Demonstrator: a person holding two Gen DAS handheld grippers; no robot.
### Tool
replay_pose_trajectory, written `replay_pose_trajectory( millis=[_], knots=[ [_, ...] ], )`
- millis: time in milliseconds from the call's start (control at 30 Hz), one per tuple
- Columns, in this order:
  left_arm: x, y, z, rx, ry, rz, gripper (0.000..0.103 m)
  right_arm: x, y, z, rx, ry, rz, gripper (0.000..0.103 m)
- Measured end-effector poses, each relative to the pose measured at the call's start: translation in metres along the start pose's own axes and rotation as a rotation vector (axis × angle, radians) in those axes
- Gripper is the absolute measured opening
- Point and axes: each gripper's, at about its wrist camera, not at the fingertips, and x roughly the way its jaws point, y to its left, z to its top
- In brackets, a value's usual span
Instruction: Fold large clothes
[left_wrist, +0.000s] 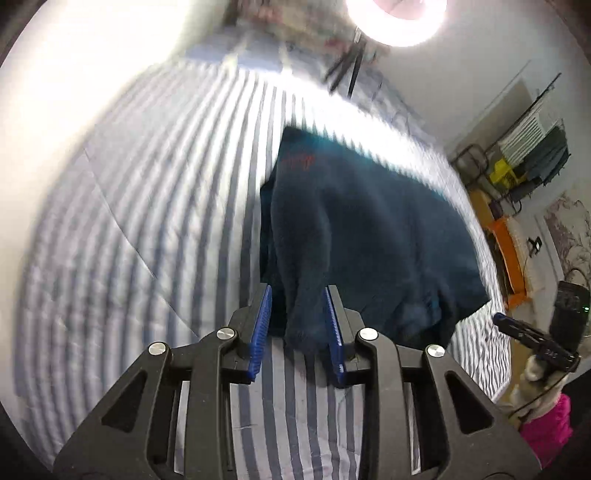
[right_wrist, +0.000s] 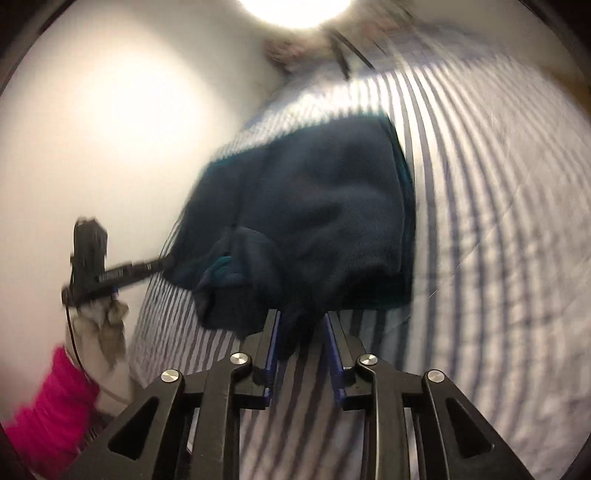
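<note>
I am looking down at the bed (left_wrist: 129, 240), its striped sheet running wide to both sides, and the dark fleece (left_wrist: 369, 229) is lying on it, bunched toward the near edge and stretching away from me toward the wall and lamp (left_wrist: 399, 18). Its long axis is running roughly straight ahead of both tools, with the far hem flat and the near end lifted. I am holding that near end at two points: the left gripper (left_wrist: 299, 325) is clamped on a fold of fleece, the blue pads pressing it from both sides, and the right gripper (right_wrist: 301, 332) is clamped on a dark bunch of the same garment. Both are equally near; each has its own corner. The coming move, as I judge it, is carrying these corners forward over the body to lay a fold, so the room ahead matters: the sheet beyond the far hem is showing bare stripes, and there is plenty of bed on the left in the left view. The bed edge and clutter by the orange shelf (left_wrist: 506, 251) are sitting close on the right, so I am favouring the middle. Blur is hiding finer creases.
</note>
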Motion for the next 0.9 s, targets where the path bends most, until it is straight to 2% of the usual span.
replay_pose_trajectory(
  millis=[100,200,233,300,433,567,633,700,733,767,833,900],
  knots=[
    [-0.024,-0.015,0.018,0.034,-0.087,0.012,0.027,-0.031,0.015,0.021,-0.093,-0.092,-0.042,0.027],
    [-0.016,-0.035,0.052,0.068,-0.135,0.037,0.027,-0.033,0.029,0.056,-0.162,-0.192,-0.115,0.033],
    [-0.009,-0.042,0.062,0.062,-0.139,0.033,0.027,-0.024,0.033,0.071,-0.18,-0.219,-0.13,0.033],
    [0.007,-0.052,0.076,0.071,-0.137,0.038,0.027,0.0,0.037,0.096,-0.193,-0.216,-0.13,0.033],
    [0.054,-0.069,0.104,0.127,-0.136,0.121,0.027,0.055,0.034,0.127,-0.227,-0.176,-0.217,0.031],
    [0.112,-0.045,0.109,0.084,-0.055,0.177,0.028,0.086,0.016,0.12,-0.184,-0.108,-0.201,0.028],
    [0.14,-0.02,0.106,0.019,-0.011,0.171,0.04,0.104,0.004,0.107,-0.181,-0.073,-0.209,0.027],
    [0.161,0.008,0.098,-0.056,0.01,0.108,0.049,0.121,-0.004,0.088,-0.203,-0.037,-0.244,0.024],
    [0.161,0.015,0.096,-0.083,-0.002,0.101,0.064,0.129,-0.009,0.076,-0.217,-0.046,-0.25,0.024],
    [0.161,0.02,0.094,-0.102,-0.011,0.096,0.067,0.126,-0.009,0.072,-0.226,-0.065,-0.252,0.024],
    [0.154,0.023,0.095,-0.098,-0.013,0.068,0.067,0.123,-0.011,0.08,-0.201,-0.044,-0.237,0.024],
    [0.137,0.017,0.097,-0.057,-0.03,0.095,0.066,0.115,-0.008,0.086,-0.202,-0.024,-0.235,0.024]
  ],
)
